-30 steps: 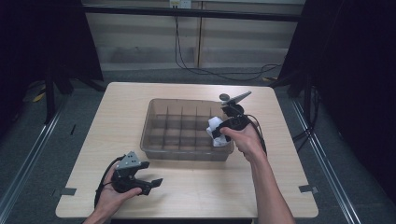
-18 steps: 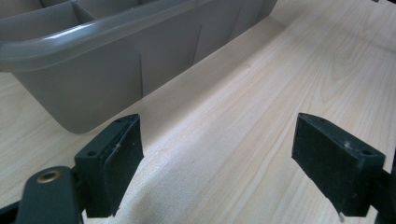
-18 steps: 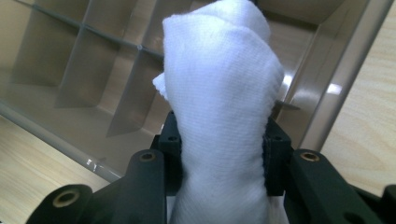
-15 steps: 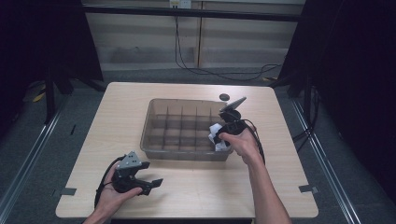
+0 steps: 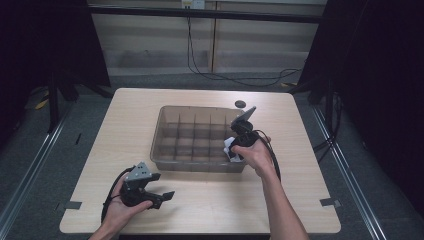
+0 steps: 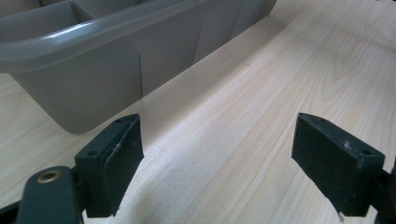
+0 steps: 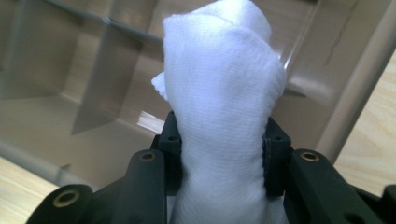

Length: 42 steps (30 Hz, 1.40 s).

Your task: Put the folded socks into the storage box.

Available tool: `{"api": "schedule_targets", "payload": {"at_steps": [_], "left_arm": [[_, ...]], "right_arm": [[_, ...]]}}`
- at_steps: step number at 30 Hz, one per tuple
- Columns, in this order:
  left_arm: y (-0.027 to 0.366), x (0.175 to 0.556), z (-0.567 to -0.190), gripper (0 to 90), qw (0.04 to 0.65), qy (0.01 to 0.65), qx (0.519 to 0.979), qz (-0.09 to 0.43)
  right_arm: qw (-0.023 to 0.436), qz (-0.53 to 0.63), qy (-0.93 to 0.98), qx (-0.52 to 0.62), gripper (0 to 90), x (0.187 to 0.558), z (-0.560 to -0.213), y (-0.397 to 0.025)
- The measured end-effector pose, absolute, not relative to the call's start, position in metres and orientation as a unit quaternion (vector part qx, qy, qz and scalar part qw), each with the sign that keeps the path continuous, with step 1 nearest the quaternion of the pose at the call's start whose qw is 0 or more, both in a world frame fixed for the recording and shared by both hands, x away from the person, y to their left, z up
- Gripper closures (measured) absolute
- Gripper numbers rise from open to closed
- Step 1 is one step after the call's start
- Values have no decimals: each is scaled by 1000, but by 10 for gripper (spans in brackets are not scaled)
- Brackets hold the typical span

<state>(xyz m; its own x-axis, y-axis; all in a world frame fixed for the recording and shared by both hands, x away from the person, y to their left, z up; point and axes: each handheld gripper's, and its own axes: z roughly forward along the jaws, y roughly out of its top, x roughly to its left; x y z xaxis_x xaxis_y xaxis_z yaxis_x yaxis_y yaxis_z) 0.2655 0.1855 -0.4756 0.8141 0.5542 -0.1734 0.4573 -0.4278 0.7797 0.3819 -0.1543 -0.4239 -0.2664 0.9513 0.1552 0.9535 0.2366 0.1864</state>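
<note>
Gaping left hand-held gripper (image 6: 217,161) near grey bin (image 6: 116,51) on table (image 6: 280,84)

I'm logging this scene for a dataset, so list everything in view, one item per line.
Divided bin: one, translucent grey-brown, middle of the table.
White cloth: one, white, clamped in the right claw above the bin's right-hand compartments.
Small round object: one, dark, on the table behind the bin.
Table: one, light wood.
Left claw: one, black, open, low over the table near its front-left.
Right claw: one, black, shut on the cloth.
</note>
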Motion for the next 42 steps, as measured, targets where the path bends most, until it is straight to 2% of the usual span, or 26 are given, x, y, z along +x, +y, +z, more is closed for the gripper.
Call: {"api": "schedule_targets", "payload": {"at_steps": [4,20,26,30,42], "left_arm": [[186,266,-476,163,443,301,843,54],[185,266,-475,164,441,299,844,54],[185,266,-475,165,440,298,845,55],[186,266,-475,167,441,296,845,56],[185,266,-475,168,439,298,846,54]], "right_arm": [[9,-115,-782,-612,617,383,-427,-154],[-27,7,-795,-606,622,395,-442,-125],[-48,47,-804,-591,593,396,-448,-115],[-63,40,-808,-584,565,393,-445,-116],[-64,-9,-815,-575,493,384,-425,-124]]}}
